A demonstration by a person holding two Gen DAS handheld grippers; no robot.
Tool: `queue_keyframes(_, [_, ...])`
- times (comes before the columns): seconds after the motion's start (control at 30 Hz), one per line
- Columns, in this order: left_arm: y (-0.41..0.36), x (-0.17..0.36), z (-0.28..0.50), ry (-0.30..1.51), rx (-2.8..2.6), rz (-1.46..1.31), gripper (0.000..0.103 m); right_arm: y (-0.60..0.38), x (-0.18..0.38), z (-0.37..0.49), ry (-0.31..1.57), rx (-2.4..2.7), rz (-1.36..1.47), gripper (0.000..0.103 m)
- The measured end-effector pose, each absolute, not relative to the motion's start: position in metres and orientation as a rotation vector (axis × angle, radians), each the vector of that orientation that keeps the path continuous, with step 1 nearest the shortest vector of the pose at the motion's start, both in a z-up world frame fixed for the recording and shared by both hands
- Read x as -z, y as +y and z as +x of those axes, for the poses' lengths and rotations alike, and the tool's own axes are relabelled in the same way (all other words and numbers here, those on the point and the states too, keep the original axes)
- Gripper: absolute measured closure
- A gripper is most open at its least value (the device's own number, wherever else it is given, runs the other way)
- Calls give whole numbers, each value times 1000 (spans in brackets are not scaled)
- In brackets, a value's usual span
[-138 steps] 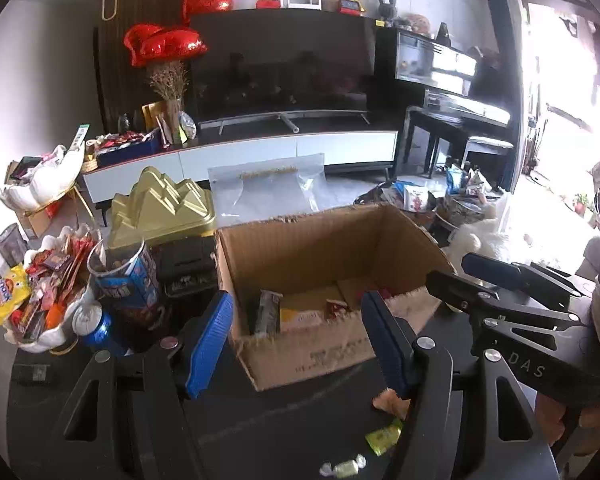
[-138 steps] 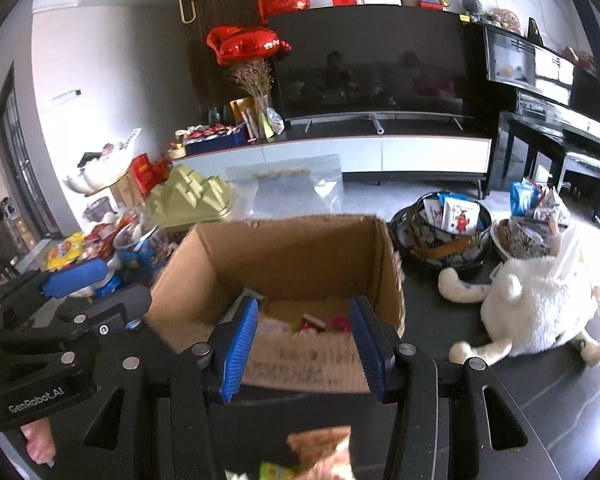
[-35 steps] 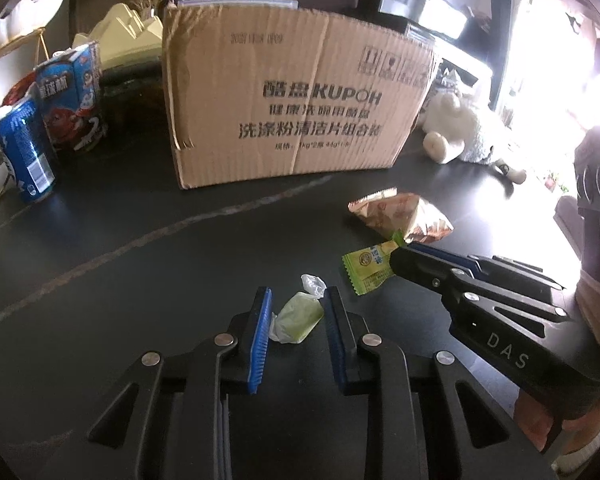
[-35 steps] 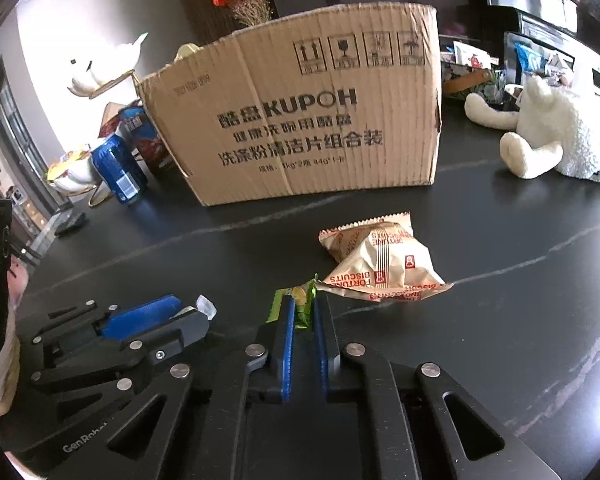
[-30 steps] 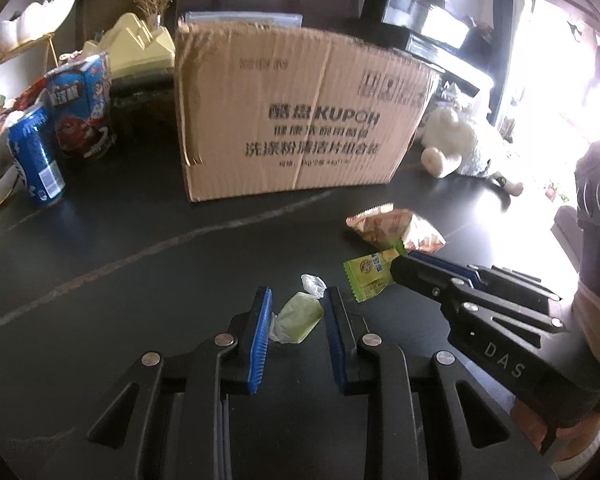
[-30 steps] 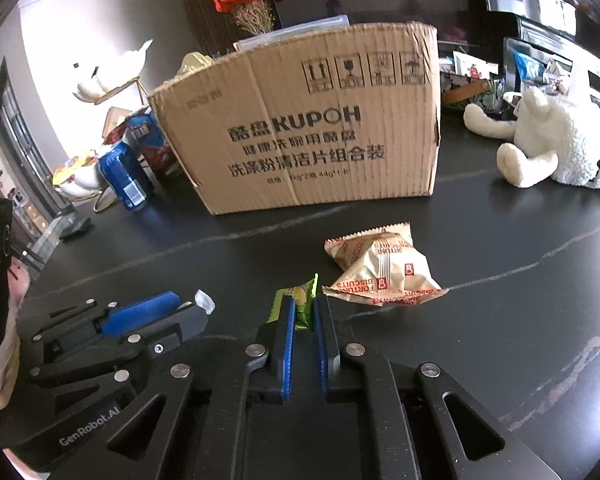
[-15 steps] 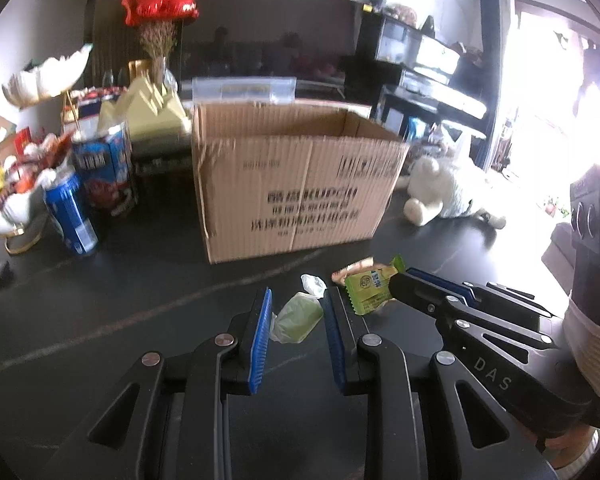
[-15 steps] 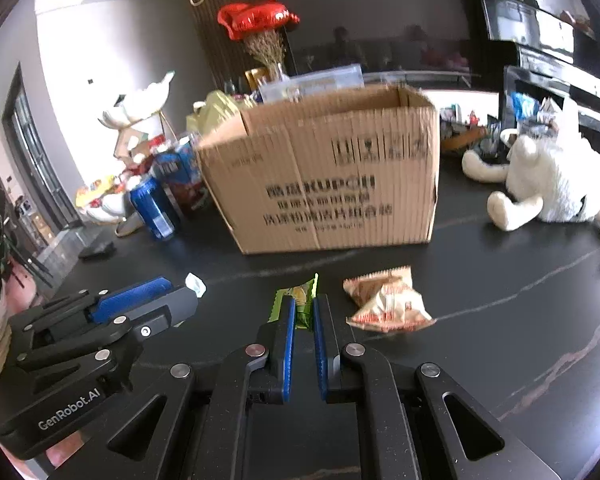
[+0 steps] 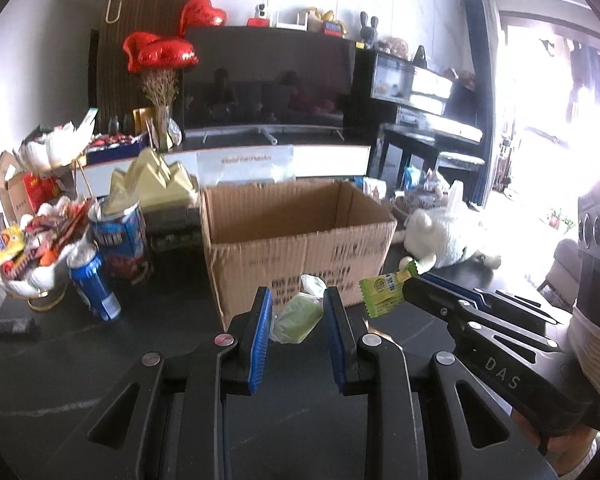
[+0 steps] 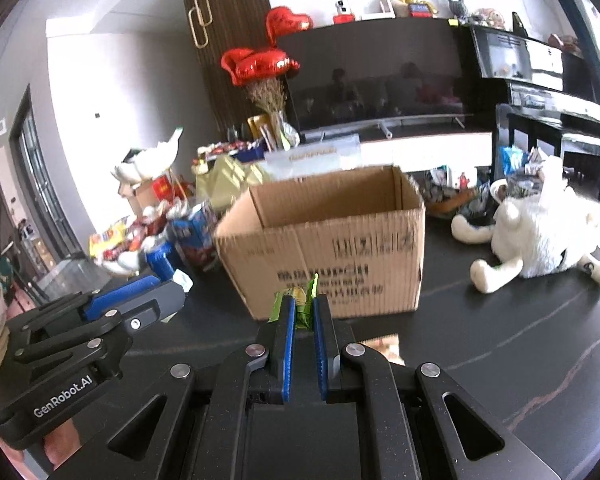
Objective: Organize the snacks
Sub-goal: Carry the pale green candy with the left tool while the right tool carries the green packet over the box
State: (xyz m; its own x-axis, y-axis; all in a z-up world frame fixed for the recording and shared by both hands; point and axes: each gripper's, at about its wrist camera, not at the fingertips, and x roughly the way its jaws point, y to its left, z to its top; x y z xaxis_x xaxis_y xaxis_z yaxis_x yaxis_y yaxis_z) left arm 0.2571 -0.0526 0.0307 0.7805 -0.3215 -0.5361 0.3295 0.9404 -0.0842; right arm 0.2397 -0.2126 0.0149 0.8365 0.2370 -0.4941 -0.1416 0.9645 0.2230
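Midway, it seems: both snacks are picked up but neither is yet in the cardboard box, which stands open-topped just beyond the fingers on the dark table. Left gripper has its jaws clamped on a pale green wrapped candy; right gripper — jaws pressed nearly together — pinches a flat green packet. Both point slightly downward, side by side, near the box's front wall. One biscuit bag is left on the table, mostly hidden.

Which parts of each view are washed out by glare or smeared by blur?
Left wrist view: the window at right is blown out white; the cardboard box print is smeared. Right wrist view: the box print is blurred too; the white plush toy is overexposed.
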Motion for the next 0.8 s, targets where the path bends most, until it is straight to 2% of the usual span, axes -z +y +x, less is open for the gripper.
queue_keyframes(0.8, [-70, -81, 342, 532, 333, 72, 76, -224, -75, 315, 458, -192, 147, 93])
